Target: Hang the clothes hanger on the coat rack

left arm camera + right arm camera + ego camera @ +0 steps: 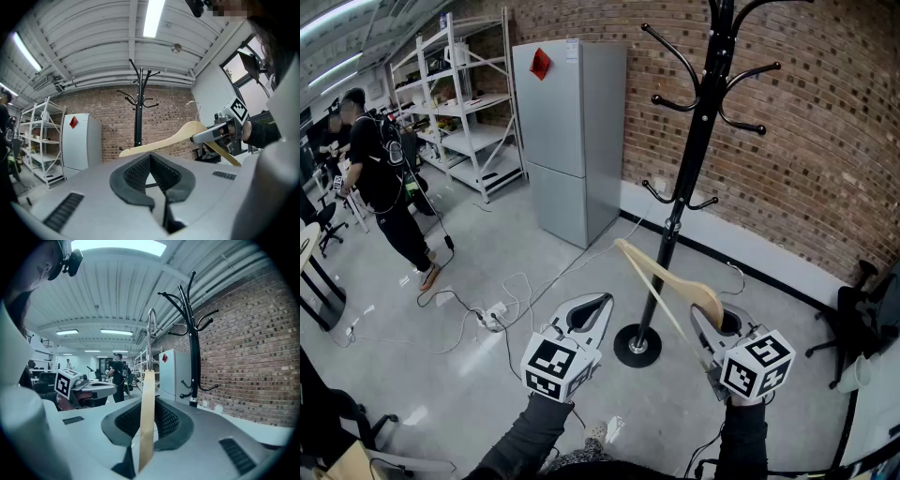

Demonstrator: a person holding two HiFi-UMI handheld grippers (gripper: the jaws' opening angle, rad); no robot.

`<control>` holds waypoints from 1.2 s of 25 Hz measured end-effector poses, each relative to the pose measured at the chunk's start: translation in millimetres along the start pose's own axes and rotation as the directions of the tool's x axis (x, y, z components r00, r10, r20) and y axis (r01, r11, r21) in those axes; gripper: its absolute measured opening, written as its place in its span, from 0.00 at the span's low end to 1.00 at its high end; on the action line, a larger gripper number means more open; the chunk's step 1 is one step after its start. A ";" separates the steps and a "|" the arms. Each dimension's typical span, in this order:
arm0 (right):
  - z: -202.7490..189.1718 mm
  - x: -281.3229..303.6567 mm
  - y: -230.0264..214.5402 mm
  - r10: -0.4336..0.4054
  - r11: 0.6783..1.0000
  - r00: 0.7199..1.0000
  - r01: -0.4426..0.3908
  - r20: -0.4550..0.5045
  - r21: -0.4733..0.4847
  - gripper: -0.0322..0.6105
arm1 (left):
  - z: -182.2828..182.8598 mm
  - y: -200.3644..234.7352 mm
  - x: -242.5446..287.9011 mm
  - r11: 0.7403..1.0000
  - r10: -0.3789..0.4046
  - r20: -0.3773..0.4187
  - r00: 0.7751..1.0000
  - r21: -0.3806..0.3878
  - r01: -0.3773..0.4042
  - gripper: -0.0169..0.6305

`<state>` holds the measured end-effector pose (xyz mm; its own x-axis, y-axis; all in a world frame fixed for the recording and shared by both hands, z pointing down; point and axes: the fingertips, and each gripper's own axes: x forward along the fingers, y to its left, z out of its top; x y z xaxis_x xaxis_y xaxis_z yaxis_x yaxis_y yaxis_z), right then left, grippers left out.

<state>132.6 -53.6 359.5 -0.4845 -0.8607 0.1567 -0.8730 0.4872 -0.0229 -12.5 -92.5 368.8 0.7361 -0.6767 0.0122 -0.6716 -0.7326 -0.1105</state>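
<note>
A black coat rack (pixel 695 141) stands on a round base in front of the brick wall; it also shows in the left gripper view (pixel 138 117) and in the right gripper view (pixel 192 348). My right gripper (pixel 701 315) is shut on a pale wooden hanger (pixel 661 272), low and just right of the rack's pole. The hanger (pixel 147 413) stands upright between the jaws, its metal hook (pixel 151 324) on top. The hanger (pixel 164 143) is apart from the rack's hooks. My left gripper (pixel 596 304) is shut with nothing in it, left of the base.
A grey fridge (pixel 567 131) stands against the wall left of the rack, with metal shelving (pixel 459 103) beyond it. A person (pixel 384 187) stands at far left. Cables and a power strip (pixel 492 314) lie on the floor. An office chair (pixel 862 309) is at right.
</note>
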 end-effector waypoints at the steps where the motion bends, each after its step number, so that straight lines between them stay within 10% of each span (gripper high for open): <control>1: 4.5 7.2 -3.3 0.001 1.000 1.000 -0.001 -0.001 -0.003 0.14 | 0.0 8.8 6.2 1.000 -0.005 0.001 1.000 -0.003 0.005 0.03; 30: 84.1 135.4 -73.5 -0.039 0.999 0.998 0.039 0.044 0.003 0.14 | -6.1 136.9 104.0 0.999 -0.045 -0.007 0.999 -0.001 0.045 0.03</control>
<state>126.4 -218.4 299.4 -0.4518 -0.8848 0.1139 -0.8914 0.4527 -0.0194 -28.5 -263.6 361.0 0.7651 -0.6435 0.0237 -0.6379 -0.7624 -0.1086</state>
